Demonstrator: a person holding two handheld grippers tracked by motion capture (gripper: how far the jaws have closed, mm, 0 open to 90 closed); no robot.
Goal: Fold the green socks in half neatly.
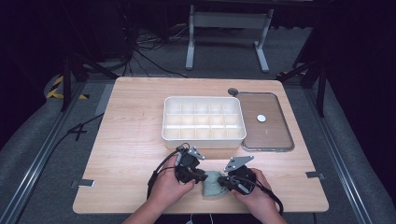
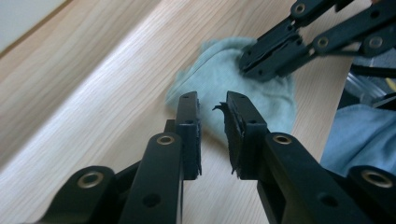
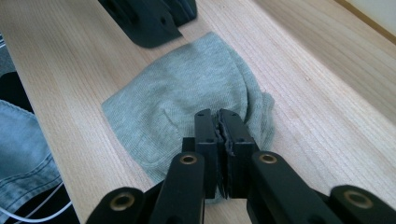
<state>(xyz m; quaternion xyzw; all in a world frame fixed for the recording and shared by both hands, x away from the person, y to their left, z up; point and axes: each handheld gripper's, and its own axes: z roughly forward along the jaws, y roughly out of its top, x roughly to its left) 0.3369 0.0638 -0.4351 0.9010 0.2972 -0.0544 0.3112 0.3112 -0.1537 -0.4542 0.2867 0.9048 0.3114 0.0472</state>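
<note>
Near the counter's [image 1: 126, 140] front edge, the right gripper [image 3: 219, 122] pinches the grey-green sock [image 3: 187, 107]; the left gripper [image 2: 212, 105] hovers parted beside it. Thin fabric could slip free when lifted.

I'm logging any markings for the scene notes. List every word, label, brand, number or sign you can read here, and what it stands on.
None can be read: no text shows on the white compartment box, the lid, the grey-green cloth, the table or either gripper.
</note>
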